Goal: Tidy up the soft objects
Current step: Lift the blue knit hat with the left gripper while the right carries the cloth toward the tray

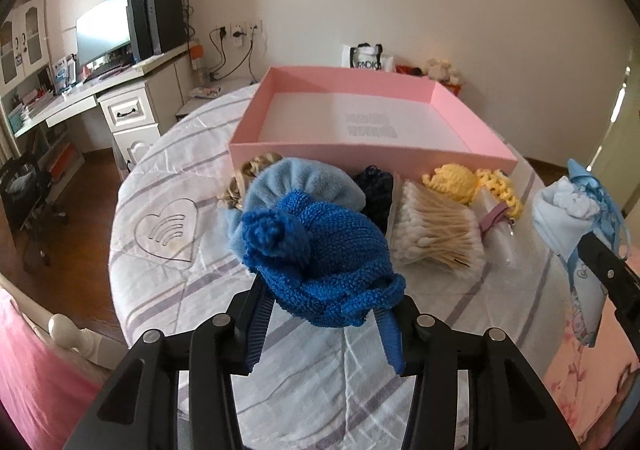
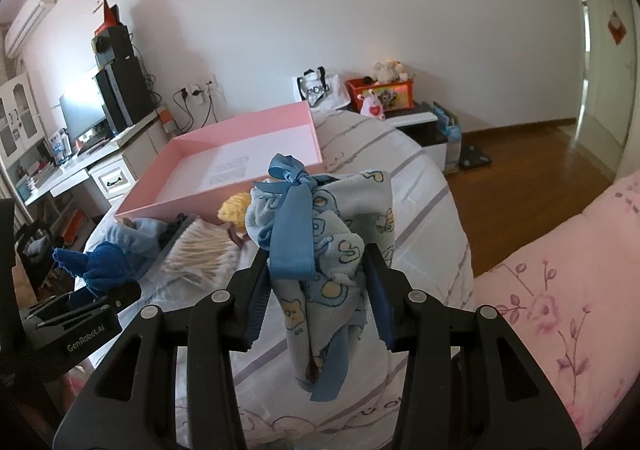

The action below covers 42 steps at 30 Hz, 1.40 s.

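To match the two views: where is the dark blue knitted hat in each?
Left wrist: dark blue knitted hat centre, clamped in the left gripper.
Right wrist: hat at lower left, beside the cotton swabs.
Shared landmark: pink box.

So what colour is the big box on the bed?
Pink box, white inside; clearest from the left wrist view.

Black gripper [image 1: 324, 314] frames, silver screws, ridged blue pads [image 1: 258, 324] — perhaps rubber.

Left gripper [image 1: 324, 314] angled downward, jaws clamped on a knit hat [image 1: 320, 250]. Right gripper [image 2: 318, 302] tilted down, jaws pinching a ribbon-tied cloth bundle [image 2: 320, 250].
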### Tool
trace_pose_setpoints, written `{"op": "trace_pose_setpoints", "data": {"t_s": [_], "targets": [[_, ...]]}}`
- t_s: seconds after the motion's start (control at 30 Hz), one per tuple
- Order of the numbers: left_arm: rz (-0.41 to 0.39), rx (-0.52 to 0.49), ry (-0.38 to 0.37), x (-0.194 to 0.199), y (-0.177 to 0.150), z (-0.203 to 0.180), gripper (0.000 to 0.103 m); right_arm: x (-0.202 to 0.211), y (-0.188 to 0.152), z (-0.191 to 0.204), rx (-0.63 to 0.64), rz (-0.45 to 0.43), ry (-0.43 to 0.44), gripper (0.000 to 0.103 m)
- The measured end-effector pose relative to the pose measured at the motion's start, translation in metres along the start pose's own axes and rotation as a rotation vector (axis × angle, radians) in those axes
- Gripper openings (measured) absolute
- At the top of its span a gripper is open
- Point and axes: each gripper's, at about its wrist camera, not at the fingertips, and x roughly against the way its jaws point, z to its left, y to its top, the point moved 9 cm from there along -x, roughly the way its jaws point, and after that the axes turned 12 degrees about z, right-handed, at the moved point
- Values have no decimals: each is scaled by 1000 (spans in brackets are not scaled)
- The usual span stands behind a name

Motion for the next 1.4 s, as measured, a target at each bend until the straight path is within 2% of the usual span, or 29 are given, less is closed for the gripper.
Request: {"op": "trace_pose_setpoints", "data": {"t_s": [0.43, 0.73, 0.87, 0.9, 1.03, 1.4], "targets": [[-113, 40, 11, 71, -18, 21, 44, 50, 1, 30, 60, -84, 17, 42], [-227, 55, 39, 136, -39, 30, 45, 90, -1, 54, 120, -156, 46, 43], [-266, 60, 42, 157, -49, 32, 45, 103, -1, 60, 133, -180, 58, 38], [-269, 62, 43, 160, -51, 33, 45, 103, -2, 61, 138, -180, 56, 33], [-268, 72, 44, 165, -59, 36, 45, 94, -4, 63, 134, -139, 83, 30], [-261, 87, 48, 162, -53, 37, 45, 105, -2, 66, 139, -174, 76, 27]]}}
